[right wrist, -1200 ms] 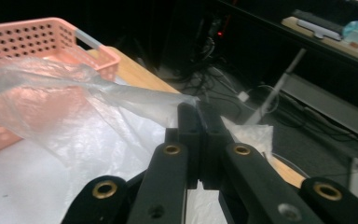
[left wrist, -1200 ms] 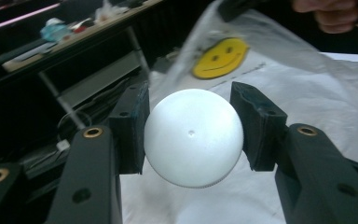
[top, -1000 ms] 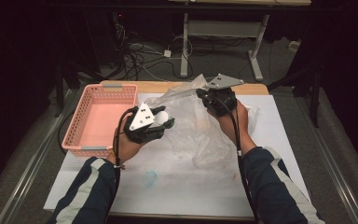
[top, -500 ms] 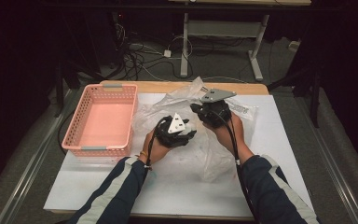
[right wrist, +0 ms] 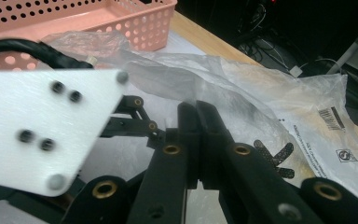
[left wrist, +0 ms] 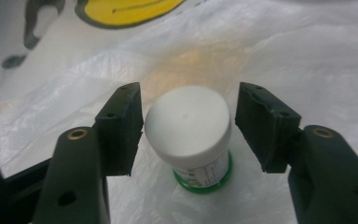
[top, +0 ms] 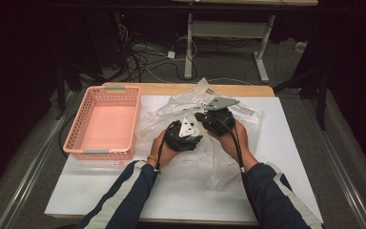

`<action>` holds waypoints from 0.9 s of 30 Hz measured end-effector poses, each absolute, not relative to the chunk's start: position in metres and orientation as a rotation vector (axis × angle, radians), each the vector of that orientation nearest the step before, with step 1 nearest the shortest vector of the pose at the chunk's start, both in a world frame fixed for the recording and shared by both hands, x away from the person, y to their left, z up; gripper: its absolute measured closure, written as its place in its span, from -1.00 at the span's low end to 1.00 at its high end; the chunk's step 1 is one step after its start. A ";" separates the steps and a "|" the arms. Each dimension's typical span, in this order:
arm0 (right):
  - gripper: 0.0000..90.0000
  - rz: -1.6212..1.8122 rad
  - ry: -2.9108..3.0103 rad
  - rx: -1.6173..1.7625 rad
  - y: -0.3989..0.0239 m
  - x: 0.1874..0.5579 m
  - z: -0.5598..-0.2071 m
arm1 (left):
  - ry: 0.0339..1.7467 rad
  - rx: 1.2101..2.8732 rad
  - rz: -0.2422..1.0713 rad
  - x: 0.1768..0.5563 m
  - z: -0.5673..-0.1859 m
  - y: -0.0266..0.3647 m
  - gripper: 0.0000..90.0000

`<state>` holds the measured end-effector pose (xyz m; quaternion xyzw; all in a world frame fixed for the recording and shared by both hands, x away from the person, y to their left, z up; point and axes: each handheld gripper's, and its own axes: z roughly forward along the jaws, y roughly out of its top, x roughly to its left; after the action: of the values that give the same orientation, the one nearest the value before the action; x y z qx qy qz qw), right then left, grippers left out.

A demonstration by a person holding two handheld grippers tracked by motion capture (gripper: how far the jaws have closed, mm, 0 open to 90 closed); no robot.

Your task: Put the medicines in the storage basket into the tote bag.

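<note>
Desk (top: 100,191) with a white top carried everything we saw from the high view, and we read it from left to right. At the far left sat a pink plastic basket (top: 76,131) with perforated walls. Just to its right, a crumpled clear plastic bag (top: 162,117) spread across the middle of the desk, printed with a barcode and a yellow mark.

Over the bag, we held our left hand-held gripper (left wrist: 189,130), topped by a white three-cornered plate. In the left gripper view its two black jaws stood apart on either side of a small white-capped jar (left wrist: 189,128) with a green base and a printed label. The jar stood upright on the bag. The left pad lay right against the cap, and a narrow gap showed at the right pad, so the jar sat between the jaws without being squeezed. The jaws had just been opening.

Just to the right, touching distance from the first, we held our right hand-held gripper (right wrist: 198,140), with a grey plate on top. In the right gripper view its jaws were pressed fully together, over the bag; we could not tell whether any plastic was pinched between them.
</note>
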<state>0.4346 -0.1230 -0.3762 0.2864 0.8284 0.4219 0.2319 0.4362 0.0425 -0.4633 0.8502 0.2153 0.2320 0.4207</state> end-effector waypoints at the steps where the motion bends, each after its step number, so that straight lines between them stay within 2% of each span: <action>1: 1.00 1.158 2.277 0.786 -0.123 0.435 -0.376 | 0.537 2.123 0.582 0.434 -0.461 0.043 -0.20; 9: 1.00 1.159 2.278 0.807 -0.127 0.437 -0.378 | 0.432 2.119 0.604 0.410 -0.446 0.050 -0.19; 13: 1.00 1.159 2.282 0.809 -0.128 0.436 -0.381 | 0.346 2.102 0.656 0.391 -0.430 0.057 -0.19; 17: 1.00 1.169 2.285 0.808 -0.129 0.434 -0.382 | 0.322 2.039 0.707 0.375 -0.413 0.073 -0.34; 21: 1.00 1.185 2.283 0.787 -0.131 0.428 -0.378 | 0.413 1.996 0.808 0.372 -0.401 0.095 -0.48; 27: 1.00 1.239 2.292 0.743 -0.138 0.413 -0.372 | 0.549 2.002 0.874 0.378 -0.392 0.124 -0.52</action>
<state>0.4128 -0.1382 -0.3717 0.2679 0.8263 0.4468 0.2143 0.3781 0.1237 -0.3918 0.8025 0.2200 0.3504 0.4299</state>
